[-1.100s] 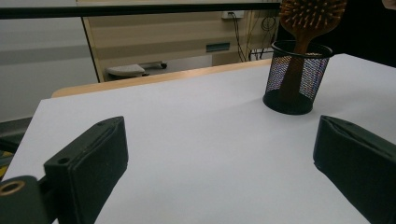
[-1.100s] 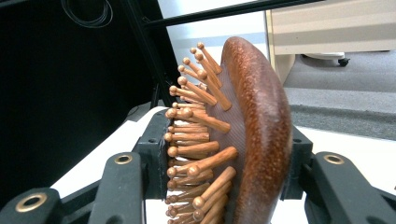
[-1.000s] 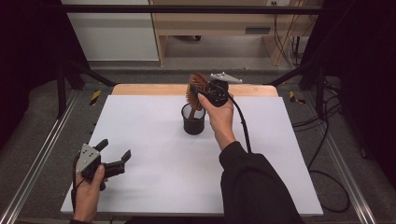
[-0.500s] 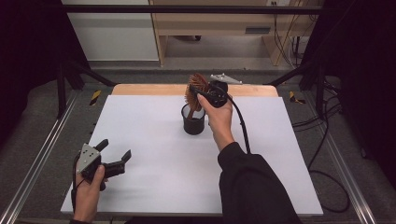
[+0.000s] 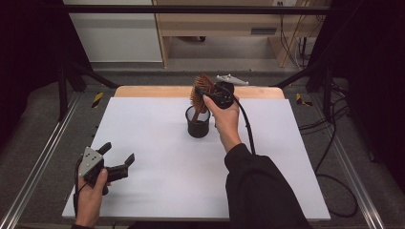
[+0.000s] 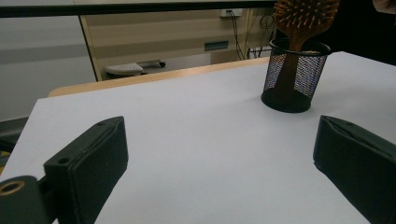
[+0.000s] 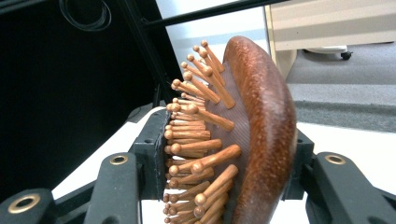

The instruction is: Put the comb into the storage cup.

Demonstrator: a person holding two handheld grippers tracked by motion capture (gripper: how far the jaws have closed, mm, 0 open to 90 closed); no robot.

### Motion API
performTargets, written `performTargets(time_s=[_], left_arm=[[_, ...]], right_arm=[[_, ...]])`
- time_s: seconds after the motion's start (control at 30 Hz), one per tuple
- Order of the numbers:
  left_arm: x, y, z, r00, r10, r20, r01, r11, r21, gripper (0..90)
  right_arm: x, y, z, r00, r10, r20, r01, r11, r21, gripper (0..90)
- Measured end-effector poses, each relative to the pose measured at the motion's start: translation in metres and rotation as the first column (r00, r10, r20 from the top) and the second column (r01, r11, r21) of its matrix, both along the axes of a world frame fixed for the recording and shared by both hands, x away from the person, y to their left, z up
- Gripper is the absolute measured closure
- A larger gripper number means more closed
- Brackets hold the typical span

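Gripping the oval wooden hairbrush (image 7: 261, 130) by its head, peg bristles against one pad, the right gripper (image 5: 210, 98) holds it upright in the black mesh cup (image 5: 197, 125). The left gripper's (image 5: 117, 164) fingers gape empty over the smooth white table (image 5: 157, 181).

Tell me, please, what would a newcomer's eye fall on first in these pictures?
Most striking is the wooden hairbrush at the far middle of the table, its handle standing in a black mesh cup. The right gripper is shut on the brush head, one jaw against the pegs and the other against the wooden back. The left gripper waits open above the white table at its near left corner.
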State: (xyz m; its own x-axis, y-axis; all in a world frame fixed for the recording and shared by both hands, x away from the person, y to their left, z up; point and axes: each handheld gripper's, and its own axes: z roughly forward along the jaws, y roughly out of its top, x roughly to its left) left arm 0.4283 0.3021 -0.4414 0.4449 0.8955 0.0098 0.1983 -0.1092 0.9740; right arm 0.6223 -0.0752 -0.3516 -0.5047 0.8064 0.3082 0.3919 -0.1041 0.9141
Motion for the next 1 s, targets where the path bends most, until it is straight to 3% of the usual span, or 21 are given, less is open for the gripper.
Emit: performTargets(time_s=[0.2,0.77,1.0], left_arm=[[0.000,0.000,0.000,1.0000,0.000,-0.001,0.000,1.0000,0.002,3.5],[0.000,0.000,0.000,1.0000,0.000,-0.003,0.000,1.0000,0.002,3.6],[0.000,0.000,0.000,1.0000,-0.004,-0.003,0.004,1.0000,0.005,3.6]], right_arm=[[0.005,-0.002,0.001,1.0000,0.006,-0.007,-0.006,0.9992,-0.040,46.0],[0.011,-0.017,0.002,0.9988,-0.012,-0.047,0.009,0.9986,-0.051,41.6],[0.011,-0.020,0.002,0.9987,-0.017,-0.048,0.013,0.9969,-0.077,40.5]])
